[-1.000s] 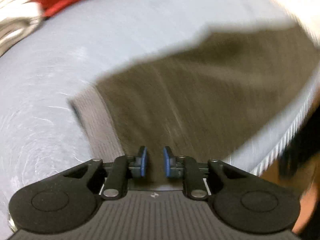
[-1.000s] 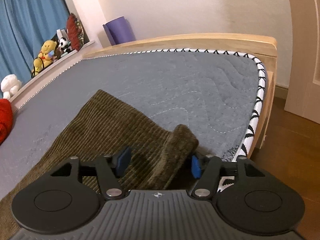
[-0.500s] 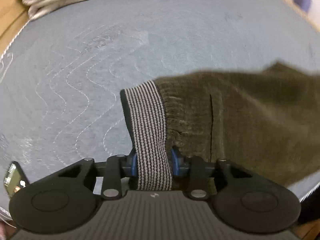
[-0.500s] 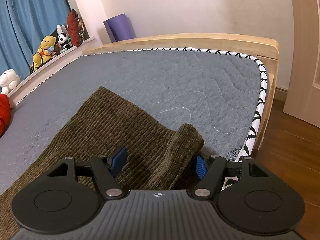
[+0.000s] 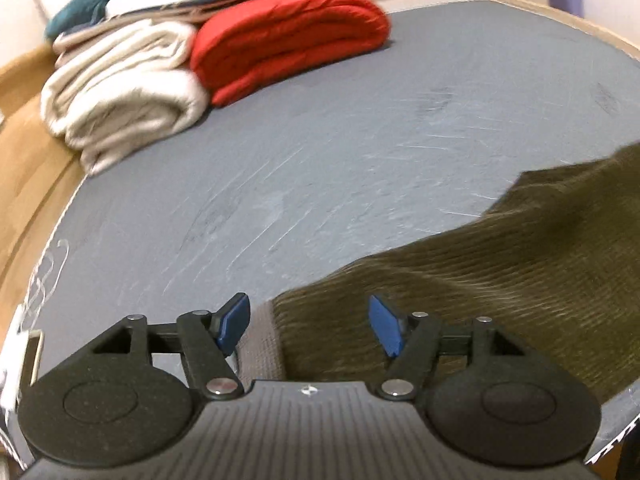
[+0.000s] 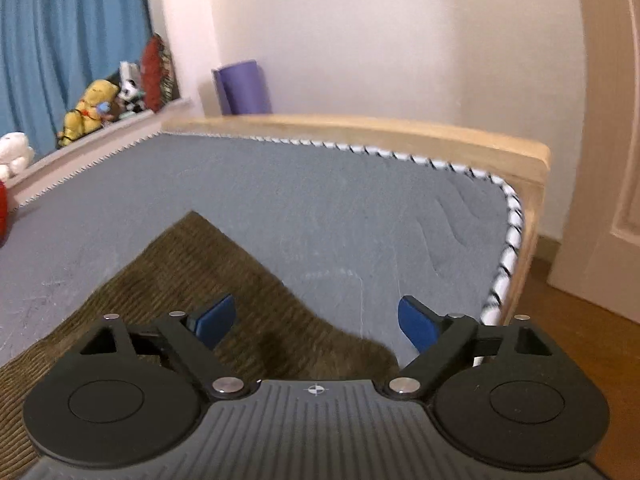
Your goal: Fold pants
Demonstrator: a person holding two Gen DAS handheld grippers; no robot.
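Note:
Olive-brown corduroy pants point(image 5: 480, 264) lie flat on the grey mattress point(image 5: 320, 152). Their striped grey waistband point(image 5: 262, 344) lies low between the fingers of my left gripper point(image 5: 310, 330), whose jaws are opening; the blue pads stand clear of the cloth. In the right wrist view the pants point(image 6: 192, 280) spread to the left, with a rumpled end just under my right gripper point(image 6: 316, 324). Its jaws are opening wide and hold nothing; the cloth lies below and between them without touching the pads.
Folded cream point(image 5: 120, 92) and red point(image 5: 288, 36) bedding is stacked at the far left of the mattress. A wooden bed frame point(image 6: 360, 128) borders the far side, with soft toys point(image 6: 92, 108) on a ledge, a purple roll point(image 6: 242, 86) and wooden floor point(image 6: 580, 344) at the right.
My left gripper let go of the striped waistband, opened and tilted up, so the bedding came into view. My right gripper opened wider and released the bunched pant end, which sank flat.

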